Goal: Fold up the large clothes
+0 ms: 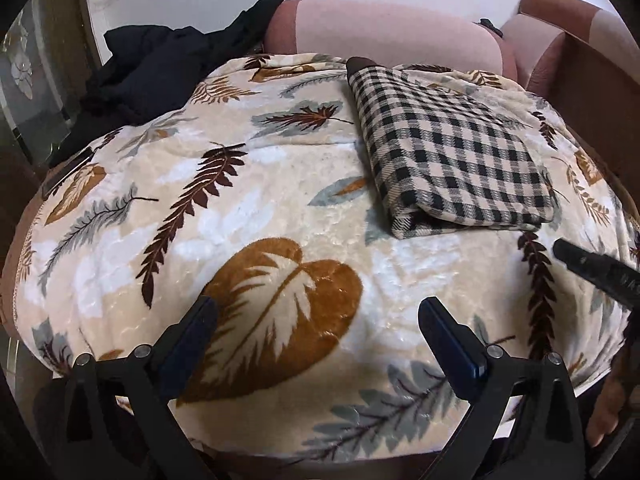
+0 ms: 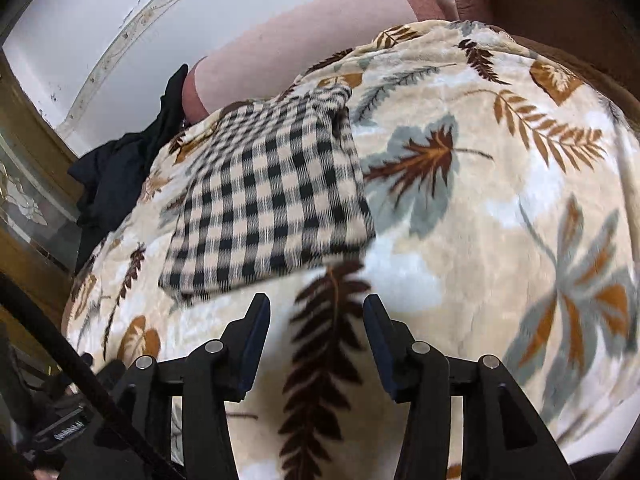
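Note:
A black-and-beige checked garment [image 1: 452, 156] lies folded into a thick rectangle on a leaf-patterned blanket [image 1: 248, 216]. In the right wrist view the checked garment [image 2: 272, 204] sits just beyond my fingers. My left gripper [image 1: 318, 308] is open and empty, low over the blanket's near part, to the left of and nearer than the folded garment. My right gripper [image 2: 316, 304] is open and empty, just short of the garment's near edge. One right finger [image 1: 596, 268] pokes in at the right of the left wrist view.
A dark, crumpled garment [image 1: 160, 68] lies at the blanket's far left; it also shows in the right wrist view [image 2: 120, 176]. Pink and brown sofa cushions [image 1: 384, 36] rise behind. A glass-panelled wooden frame [image 2: 28, 200] stands at the left.

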The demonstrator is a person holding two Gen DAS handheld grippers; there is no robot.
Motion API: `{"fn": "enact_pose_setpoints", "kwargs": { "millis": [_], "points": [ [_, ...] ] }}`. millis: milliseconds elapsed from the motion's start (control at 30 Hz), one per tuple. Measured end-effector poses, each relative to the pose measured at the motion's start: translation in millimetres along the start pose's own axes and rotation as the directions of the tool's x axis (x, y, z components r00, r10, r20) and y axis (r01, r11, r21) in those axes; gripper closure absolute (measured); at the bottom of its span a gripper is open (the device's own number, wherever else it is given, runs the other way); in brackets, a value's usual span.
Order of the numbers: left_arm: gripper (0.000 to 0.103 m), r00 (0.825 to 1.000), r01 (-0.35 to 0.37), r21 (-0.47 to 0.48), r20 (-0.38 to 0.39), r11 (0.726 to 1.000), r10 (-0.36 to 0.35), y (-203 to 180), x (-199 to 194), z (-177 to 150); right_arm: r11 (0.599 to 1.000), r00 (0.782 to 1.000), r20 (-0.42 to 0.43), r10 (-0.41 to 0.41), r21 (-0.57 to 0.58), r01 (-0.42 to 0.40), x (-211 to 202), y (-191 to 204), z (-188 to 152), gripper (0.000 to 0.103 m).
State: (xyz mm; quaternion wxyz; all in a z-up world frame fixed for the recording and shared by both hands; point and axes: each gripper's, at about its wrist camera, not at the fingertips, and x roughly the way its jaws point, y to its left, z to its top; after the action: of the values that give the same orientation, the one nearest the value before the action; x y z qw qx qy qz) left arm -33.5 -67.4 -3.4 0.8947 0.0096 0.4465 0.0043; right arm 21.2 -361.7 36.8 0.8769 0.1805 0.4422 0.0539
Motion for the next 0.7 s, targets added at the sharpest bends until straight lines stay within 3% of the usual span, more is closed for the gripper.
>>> {"fn": "enact_pose_setpoints", "kwargs": {
  "millis": [233, 700],
  "points": [
    [0.002, 1.000, 0.007, 0.013, 0.000, 1.000, -0.007, -5, -10, -6, 0.986, 0.992, 0.060, -0.112, -0.118, 0.118, -4, 19, -10, 0.048],
    [0.002, 1.000, 0.000, 0.049, -0.012, 0.999, 0.000, -13, -4, -10, 0.939, 0.971, 0.132, -0.200, -0.258, 0.228, -1, 49, -19, 0.043]
  ]
}}
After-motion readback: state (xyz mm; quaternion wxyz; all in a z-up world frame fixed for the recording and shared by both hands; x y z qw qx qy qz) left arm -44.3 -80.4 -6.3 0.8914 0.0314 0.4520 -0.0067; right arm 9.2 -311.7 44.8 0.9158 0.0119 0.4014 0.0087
